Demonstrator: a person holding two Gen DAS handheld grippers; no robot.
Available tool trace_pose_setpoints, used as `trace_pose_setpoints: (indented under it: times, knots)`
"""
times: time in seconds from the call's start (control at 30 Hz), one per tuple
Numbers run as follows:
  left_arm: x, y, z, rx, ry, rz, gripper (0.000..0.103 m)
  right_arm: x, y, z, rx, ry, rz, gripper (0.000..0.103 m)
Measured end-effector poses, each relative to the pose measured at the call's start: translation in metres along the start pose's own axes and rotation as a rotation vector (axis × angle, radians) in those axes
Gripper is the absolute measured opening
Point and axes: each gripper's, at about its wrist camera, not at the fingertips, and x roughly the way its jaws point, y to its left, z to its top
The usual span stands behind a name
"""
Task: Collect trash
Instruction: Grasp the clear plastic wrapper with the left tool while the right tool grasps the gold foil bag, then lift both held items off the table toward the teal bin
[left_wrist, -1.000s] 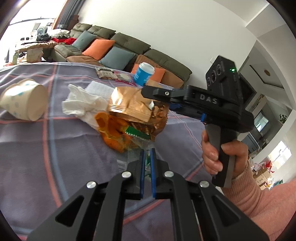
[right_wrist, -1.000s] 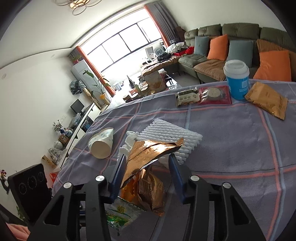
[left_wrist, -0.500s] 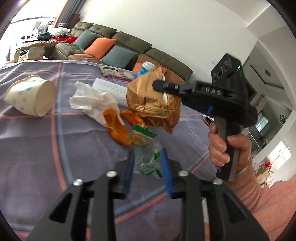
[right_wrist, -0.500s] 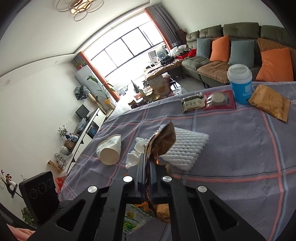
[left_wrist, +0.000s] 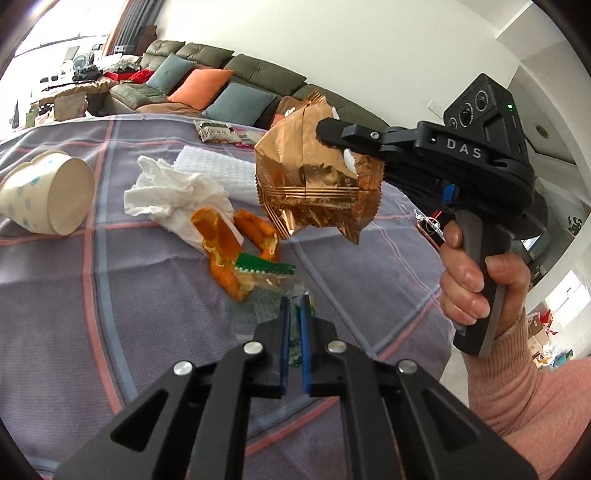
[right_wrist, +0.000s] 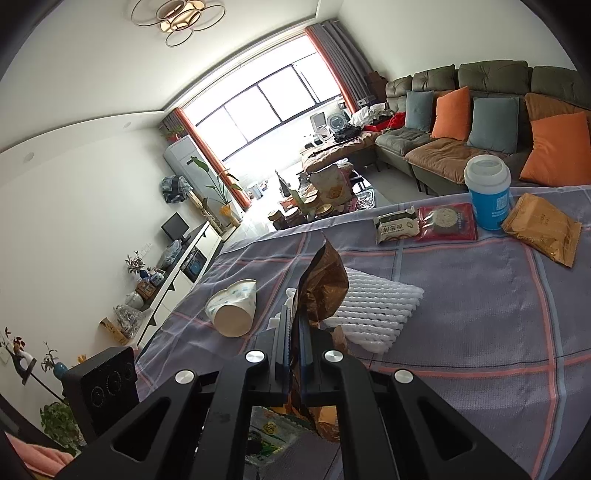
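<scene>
The gold bag now hangs clear of the worktop, pinched edge-on between the right fingers; a second ago it lay on the pile with those fingers spread around it, half a second ago they had clamped it and begun the lift. So one piece of trash is secured and off the heap.

Below and ahead of the left fingers lies a clear green-printed wrapper. The left fingers were wide half a second ago and are now drawn nearly together on its near edge; a slim gap shows between the blue pads, and whether the film is truly gripped I cannot tell. If it is, a second piece is ready to lift.

Just beyond the left fingers sit the orange peels, touching the wrapper, then a crumpled tissue and a white foam net. A tipped paper cup lies well to the left, all yet to be gathered
</scene>
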Motion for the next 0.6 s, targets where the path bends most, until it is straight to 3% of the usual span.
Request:
trace_pose_setpoints:
  times: [0.23, 0.37, 0.57, 0.6]
  knots:
    - [-0.024, 0.005, -0.006, -0.013, -0.05, 0.017, 0.005, 0.002, 0.0, 0.004, -0.007, 0.004, -0.008, 0.007]
    - [-0.038, 0.01, -0.005, -0.024, -0.077, 0.034, 0.005, 0.005, 0.0, 0.001, -0.016, 0.032, -0.034, 0.024]
    - [-0.054, 0.017, -0.009, -0.041, -0.102, 0.053, 0.005, 0.009, -0.001, 0.0, -0.028, 0.058, -0.065, 0.024]
    - [-0.056, 0.017, -0.008, -0.046, -0.106, 0.053, 0.005, 0.011, -0.001, 0.0, -0.028, 0.065, -0.075, 0.029]
